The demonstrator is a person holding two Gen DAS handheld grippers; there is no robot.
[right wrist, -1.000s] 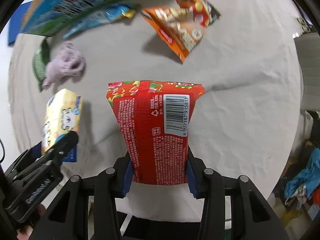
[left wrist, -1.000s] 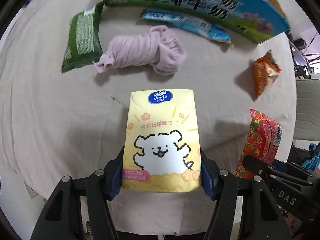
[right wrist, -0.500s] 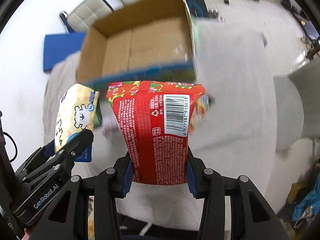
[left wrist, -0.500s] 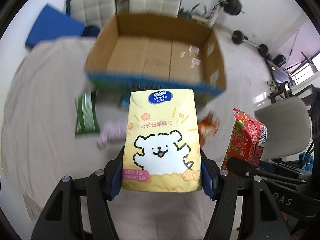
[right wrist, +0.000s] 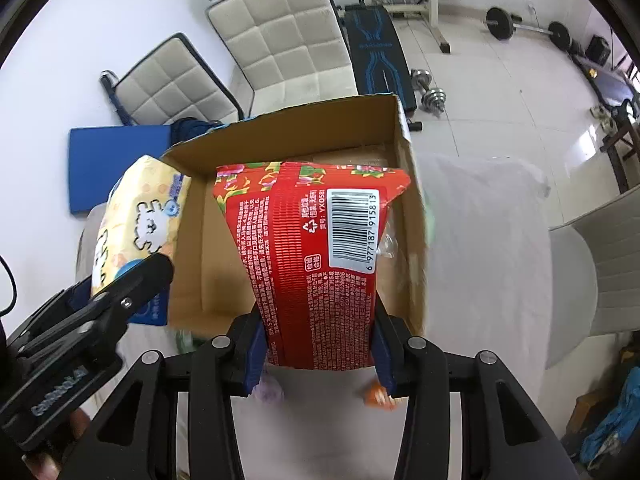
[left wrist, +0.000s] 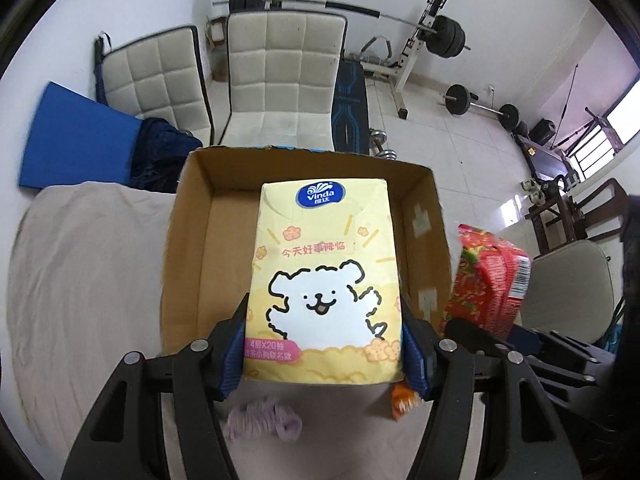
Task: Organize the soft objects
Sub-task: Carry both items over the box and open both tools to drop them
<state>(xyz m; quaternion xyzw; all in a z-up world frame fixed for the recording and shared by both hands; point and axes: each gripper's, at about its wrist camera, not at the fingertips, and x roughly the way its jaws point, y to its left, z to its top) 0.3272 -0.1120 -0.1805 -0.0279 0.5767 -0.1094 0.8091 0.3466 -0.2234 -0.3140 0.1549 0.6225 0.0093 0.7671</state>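
Gym room behind cardboard box [left wrist: 188, 240], left claw [left wrist: 324, 344] clamped on Vinda tissue pack [left wrist: 324, 272], right claw [right wrist: 318, 344] clamped on red barcoded snack bag [right wrist: 316, 248]

Tissue pack [left wrist: 324, 276] showing pale yellow, a white cartoon dog outlined in black, a blue oval logo at its top, a pink strip along its bottom, small orange flowers. Snack bag [right wrist: 316, 256] showing red with white fine print, a black-and-white barcode, a green, yellow and pink floral band across its top. Cardboard box [left wrist: 188, 240] showing plain brown inside, a blue edge on its far rim. Cloth-covered tabletop [left wrist: 80, 280] looking beige. Lilac cloth [left wrist: 264, 424] and an orange packet [left wrist: 402, 402] lying toward the tabletop's near edge. Finger pads [left wrist: 232, 356] showing blue on black gripper frames.
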